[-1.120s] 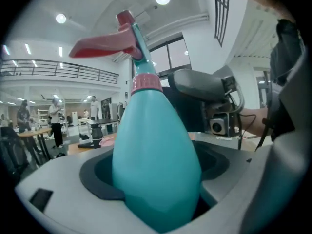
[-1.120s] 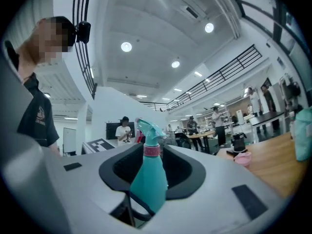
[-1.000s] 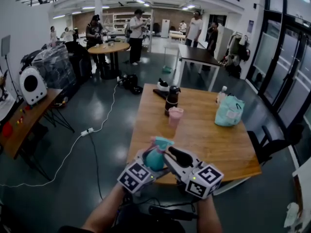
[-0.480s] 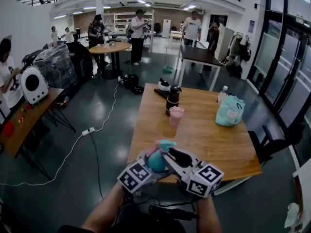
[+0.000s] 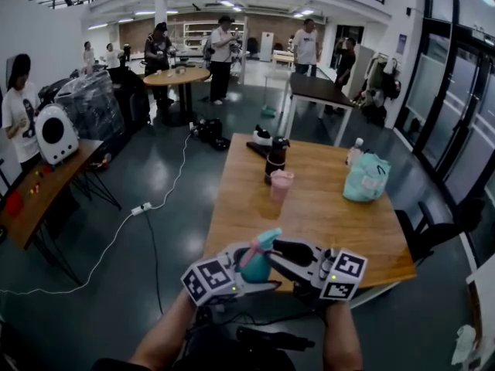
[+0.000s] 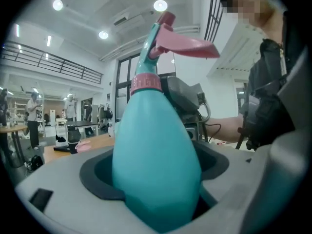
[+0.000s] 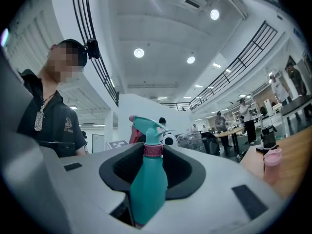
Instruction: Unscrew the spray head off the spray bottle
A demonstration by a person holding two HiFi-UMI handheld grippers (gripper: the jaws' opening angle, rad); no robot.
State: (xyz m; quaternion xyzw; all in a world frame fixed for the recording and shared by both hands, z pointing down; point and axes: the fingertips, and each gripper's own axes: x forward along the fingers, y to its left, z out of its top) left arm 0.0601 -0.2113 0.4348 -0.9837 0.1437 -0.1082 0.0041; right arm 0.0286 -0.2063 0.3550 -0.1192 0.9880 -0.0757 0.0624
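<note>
A teal spray bottle (image 5: 253,268) with a pink collar and a teal-and-pink spray head (image 5: 267,239) hangs in the air just before the near edge of the wooden table (image 5: 325,215). My left gripper (image 5: 246,272) comes from the left and is shut on its wide body (image 6: 156,169), with the spray head (image 6: 171,39) standing free above the jaws. My right gripper (image 5: 271,261) comes from the right, facing the left one. Its jaws are closed on the lower part of the bottle (image 7: 147,184). The collar and spray head (image 7: 146,126) show above them.
On the table stand a pink cup (image 5: 280,184), a black jug (image 5: 274,157) and a teal bag (image 5: 365,178). A dark chair (image 5: 433,234) is at the table's right. A cable (image 5: 147,207) runs over the floor on the left. Several people stand at tables far behind.
Both grippers have turned with the bottle between them. The bottle now leans, its spray head pointing up and right. The right gripper's marker cube has shifted right and up, the left one slightly left.
</note>
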